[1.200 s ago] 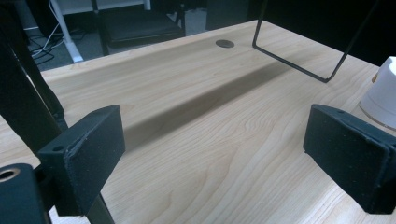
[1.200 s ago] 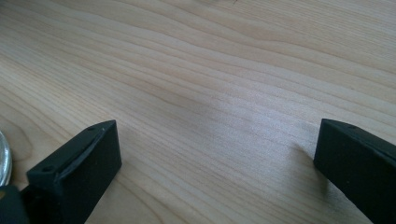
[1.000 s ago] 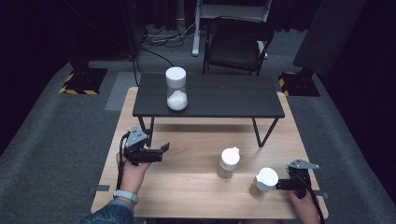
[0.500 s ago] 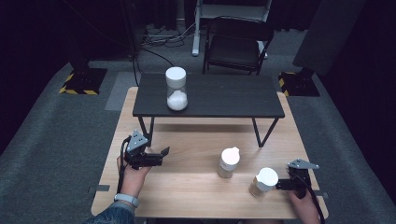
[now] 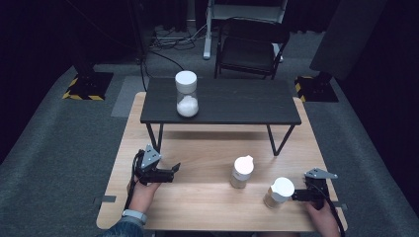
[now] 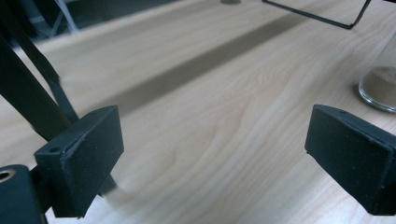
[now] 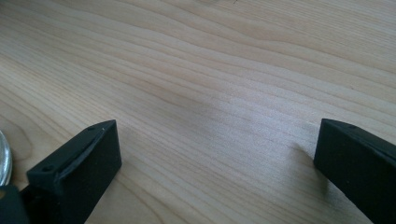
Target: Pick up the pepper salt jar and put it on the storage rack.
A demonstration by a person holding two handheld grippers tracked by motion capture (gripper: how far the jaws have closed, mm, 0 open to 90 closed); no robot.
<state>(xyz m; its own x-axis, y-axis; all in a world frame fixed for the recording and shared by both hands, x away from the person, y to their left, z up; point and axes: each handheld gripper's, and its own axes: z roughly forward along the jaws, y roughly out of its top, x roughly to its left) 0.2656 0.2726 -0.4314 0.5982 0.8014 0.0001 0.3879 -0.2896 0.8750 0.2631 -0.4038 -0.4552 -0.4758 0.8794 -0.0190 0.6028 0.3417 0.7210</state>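
Both your left gripper (image 5: 174, 169) and right gripper (image 5: 292, 194) are spread, empty. The nearest jar (image 5: 278, 193) looks like glass: rigid, slippery, probably breakable; grasp its body below the lid.

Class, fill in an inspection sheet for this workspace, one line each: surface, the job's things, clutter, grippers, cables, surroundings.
Surface: light wooden table, with a small black table standing on its far half.
Job's things: two white-lidded jars on the wood, the middle jar and the right jar; a tall jar of white powder on the black table.
Clutter: nothing seen.
Grippers: left gripper open, empty; right gripper open, empty, beside the right jar.
Cables: floor cables behind the table.
Surroundings: black chair, grey carpet, hazard-striped stand bases.
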